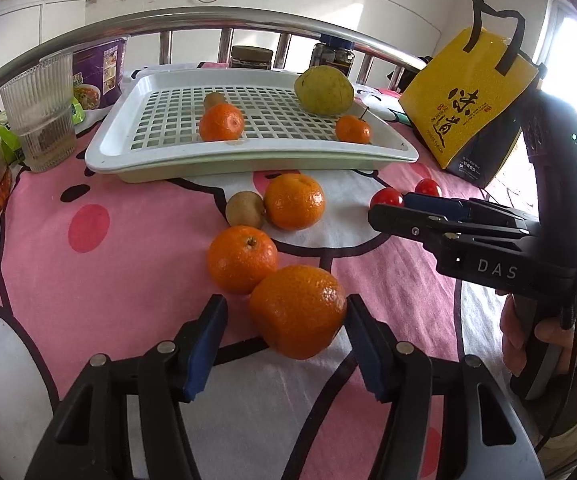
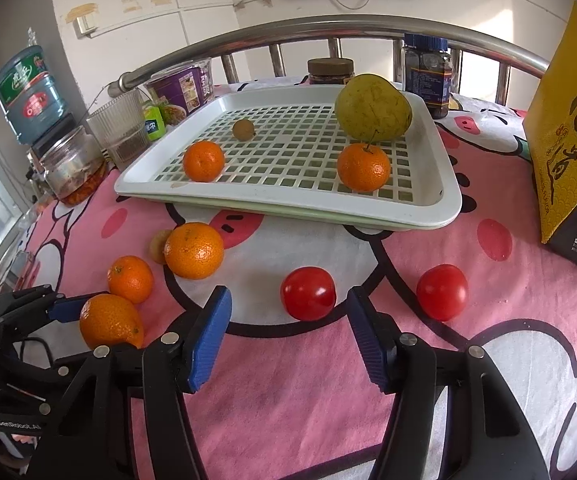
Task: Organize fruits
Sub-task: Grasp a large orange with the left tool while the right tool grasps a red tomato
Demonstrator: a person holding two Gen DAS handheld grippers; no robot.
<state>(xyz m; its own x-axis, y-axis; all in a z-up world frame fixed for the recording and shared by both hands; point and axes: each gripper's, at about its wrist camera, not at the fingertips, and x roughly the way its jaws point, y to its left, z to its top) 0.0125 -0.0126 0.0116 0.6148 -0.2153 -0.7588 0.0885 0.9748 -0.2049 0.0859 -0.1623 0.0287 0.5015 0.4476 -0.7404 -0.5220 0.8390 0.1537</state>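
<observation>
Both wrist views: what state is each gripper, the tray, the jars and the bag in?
left gripper: open, orange between its pads
right gripper: open, tomato between its pads
white tray: partly filled
brown-lid jar: lid on
blue-lid jar: lid on
yellow bag: upright

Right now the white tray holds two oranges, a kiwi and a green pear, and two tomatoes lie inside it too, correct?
Not quite. The two tomatoes lie on the pink cloth in front of the white tray, not inside it; the right wrist view shows this. The rest stands.
</observation>
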